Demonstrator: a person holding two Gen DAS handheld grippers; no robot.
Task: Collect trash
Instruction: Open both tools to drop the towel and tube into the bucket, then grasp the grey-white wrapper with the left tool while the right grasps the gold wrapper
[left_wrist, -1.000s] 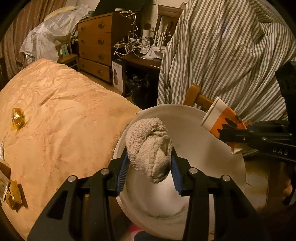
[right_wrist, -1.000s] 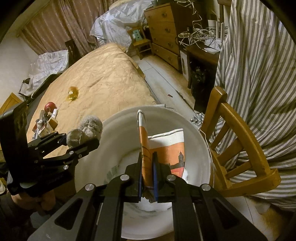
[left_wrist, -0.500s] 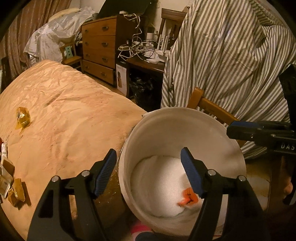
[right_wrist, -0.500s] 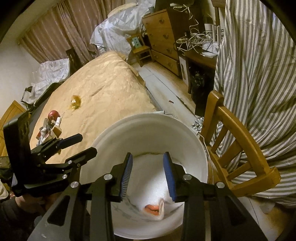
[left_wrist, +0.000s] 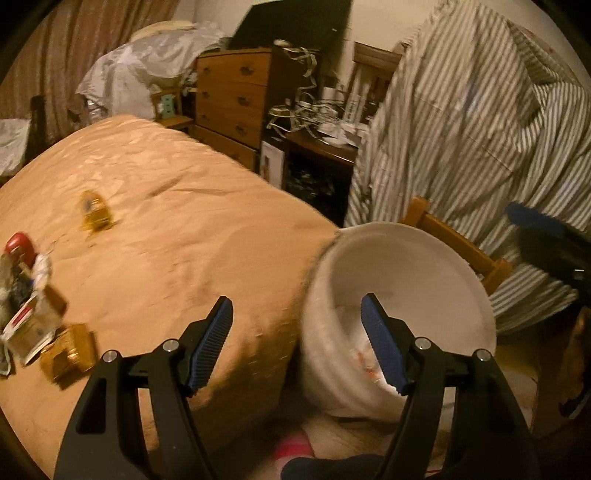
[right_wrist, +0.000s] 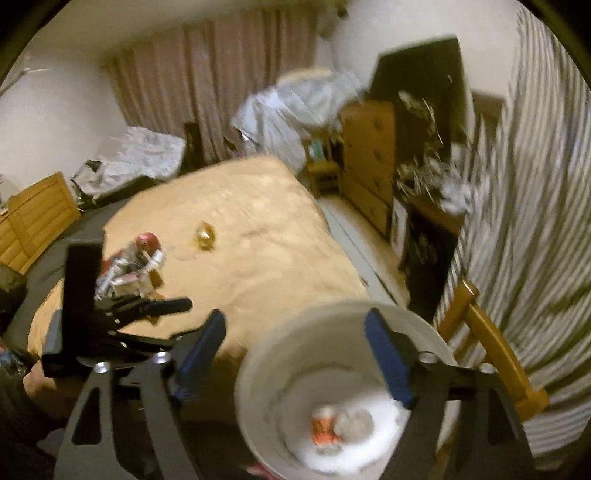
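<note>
The bed, a broad mound under a soft, wrinkled tan cover, held what was left to collect, and the white bucket stood on the floor just beside its edge, round, smooth-walled and open at the top. Inside the bucket lay an orange-and-white carton and a pale bundle, too blurred to name. The left claw stood wide apart and held nothing, poised between bed and bucket; the right claw was likewise spread and empty, over the bucket's rim.

The step in hand looked like the return to the bed for more. It would go best if each claw stayed wide, came down over one piece and closed on a firm edge, since the cover gives underfoot. The litter heap near the bed's left side was a jumble of crumpled wrappers, card and a red cap. The gold packet beside it was boxy and glossy; the gold wrapper farther up was small and crinkled.
</note>
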